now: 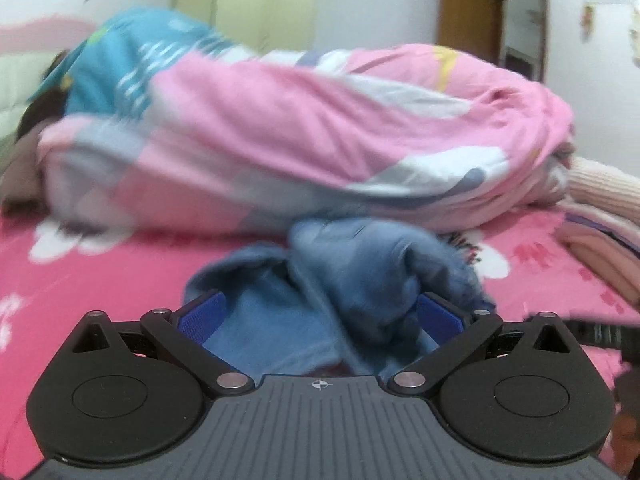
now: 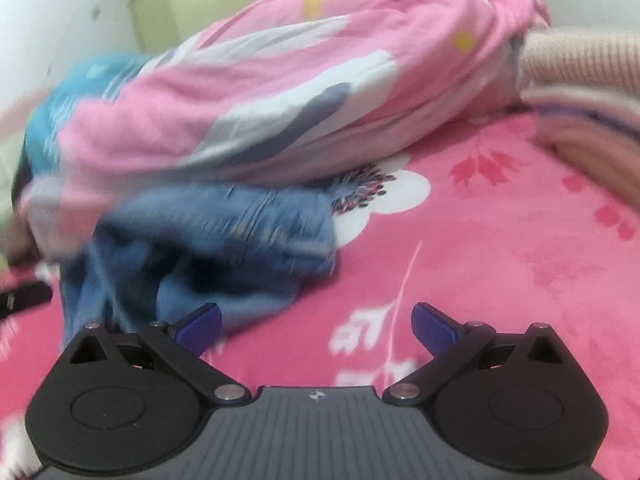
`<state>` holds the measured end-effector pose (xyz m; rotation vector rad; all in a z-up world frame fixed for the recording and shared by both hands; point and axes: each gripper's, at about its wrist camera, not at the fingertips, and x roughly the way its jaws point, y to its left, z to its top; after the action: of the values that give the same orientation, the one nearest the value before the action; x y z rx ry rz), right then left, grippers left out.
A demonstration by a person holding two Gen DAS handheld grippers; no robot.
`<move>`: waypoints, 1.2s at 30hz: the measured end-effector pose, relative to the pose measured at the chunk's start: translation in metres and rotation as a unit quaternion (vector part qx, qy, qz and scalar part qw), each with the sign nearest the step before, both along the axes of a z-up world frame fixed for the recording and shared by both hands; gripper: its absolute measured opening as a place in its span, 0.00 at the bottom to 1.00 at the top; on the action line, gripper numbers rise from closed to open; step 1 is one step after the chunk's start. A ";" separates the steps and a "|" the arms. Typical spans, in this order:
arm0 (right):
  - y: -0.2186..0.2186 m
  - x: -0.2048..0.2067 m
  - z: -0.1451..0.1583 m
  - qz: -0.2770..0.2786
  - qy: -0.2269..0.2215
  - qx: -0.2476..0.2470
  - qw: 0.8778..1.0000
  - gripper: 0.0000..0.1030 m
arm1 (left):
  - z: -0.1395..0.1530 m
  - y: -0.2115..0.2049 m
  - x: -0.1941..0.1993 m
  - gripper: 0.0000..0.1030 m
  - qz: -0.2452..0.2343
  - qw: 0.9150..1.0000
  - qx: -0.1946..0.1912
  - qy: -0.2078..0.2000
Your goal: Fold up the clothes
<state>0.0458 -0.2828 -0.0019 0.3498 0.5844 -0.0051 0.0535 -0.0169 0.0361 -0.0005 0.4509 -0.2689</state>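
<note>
Garment: crumpled blue denim garment (image 1: 344,280) lies on the pink floral bed sheet (image 2: 500,240), against the rolled pink quilt (image 1: 320,128).
Left claw (image 1: 322,320): spread wide, denim between its fingers, ungripped.
Right claw (image 2: 318,326): spread, empty, beside the garment.
Handling: likely soft, fairly heavy; grip a hem or waistband edge.

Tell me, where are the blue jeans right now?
The blue jeans lie crumpled on the pink flowery bedsheet, just in front of the big pink quilt. In the left wrist view they bunch between the open left tongs.
</note>
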 end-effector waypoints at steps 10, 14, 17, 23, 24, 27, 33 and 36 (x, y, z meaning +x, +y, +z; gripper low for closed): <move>-0.055 0.123 -0.025 0.052 0.050 0.196 0.978 0.97 | -0.011 -0.057 0.046 0.48 -0.075 0.993 0.086 0.012; -0.056 0.151 -0.048 0.084 0.094 0.251 0.960 0.76 | -0.022 -0.065 0.046 0.24 -0.073 0.991 0.110 0.016; -0.057 0.148 -0.049 0.087 0.091 0.274 0.953 0.55 | -0.020 -0.058 0.044 0.16 -0.068 0.993 0.096 0.021; -0.057 0.120 -0.029 0.099 0.077 0.256 0.959 0.22 | -0.016 -0.041 0.028 0.10 -0.062 0.994 0.085 0.024; -0.056 0.114 -0.025 0.104 0.073 0.252 0.959 0.21 | -0.014 -0.038 0.024 0.10 -0.063 0.994 0.082 0.023; -0.054 0.093 -0.013 0.121 0.062 0.243 0.960 0.16 | -0.009 -0.027 0.002 0.10 -0.074 0.994 0.082 0.011; -0.047 0.032 0.004 0.163 0.037 0.229 0.959 0.09 | 0.000 -0.001 -0.055 0.09 -0.124 0.987 0.102 0.002; -0.041 -0.004 0.009 0.190 0.025 0.216 0.957 0.09 | 0.000 0.013 -0.083 0.09 -0.152 0.982 0.112 0.020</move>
<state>0.0421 -0.3239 0.0075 0.6584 0.6961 0.4925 -0.0295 -0.0037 0.0365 0.2862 0.5193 -0.5186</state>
